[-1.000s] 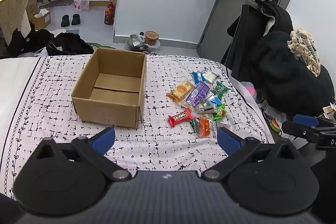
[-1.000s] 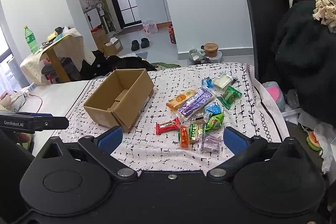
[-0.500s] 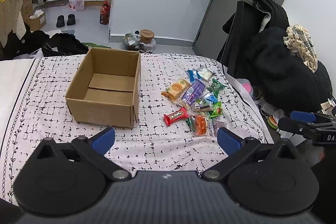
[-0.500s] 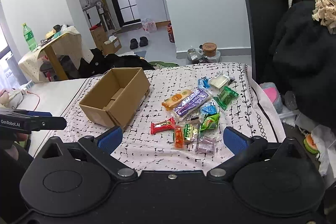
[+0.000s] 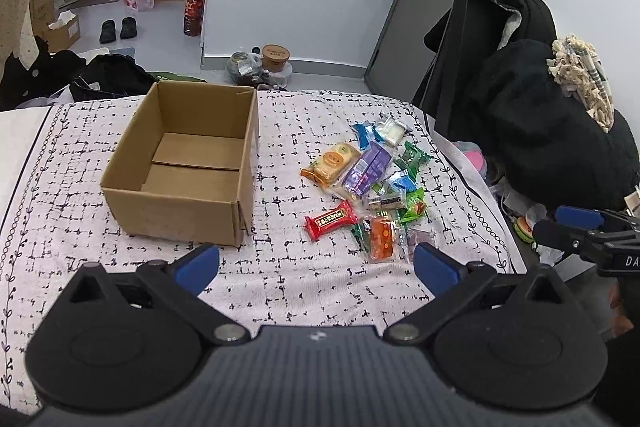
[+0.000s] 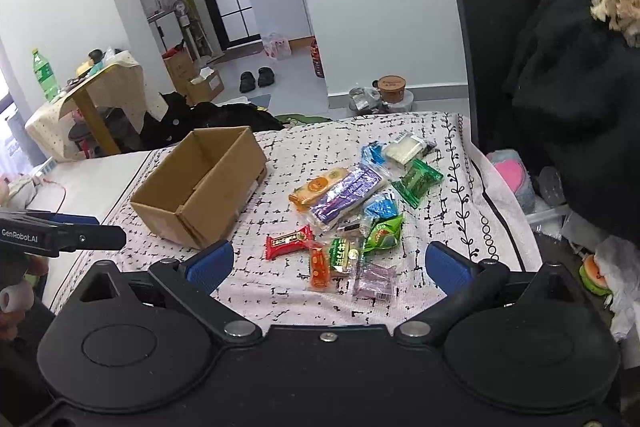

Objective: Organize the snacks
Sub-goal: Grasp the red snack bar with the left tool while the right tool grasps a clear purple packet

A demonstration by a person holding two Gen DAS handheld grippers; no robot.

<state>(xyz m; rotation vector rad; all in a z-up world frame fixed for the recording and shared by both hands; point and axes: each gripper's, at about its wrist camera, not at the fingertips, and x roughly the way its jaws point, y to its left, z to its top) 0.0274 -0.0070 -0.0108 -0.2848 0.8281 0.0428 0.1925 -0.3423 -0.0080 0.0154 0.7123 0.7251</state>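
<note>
You hold both grippers above the near edge of the cloth, and both have their jaws spread wide with nothing between them: the left gripper is in front of the box, the right gripper is in front of the snacks. The box stands open and has nothing inside, with the snacks lying in a loose heap just beside it on its right, not touching it. Nearest to you in the heap are a red bar, an orange packet and a clear purple packet; the writing on them is too small to read. Nothing stands between your fingers and the heap. A black chair with dark coats is close to the right edge of the cloth (a pink thing lies under it). On the side of the left gripper, seen from the right wrist, you can read "GenRobot.AI". Behind the cloth, on the floor, are a brown tub, slippers and a red bottle.
</note>
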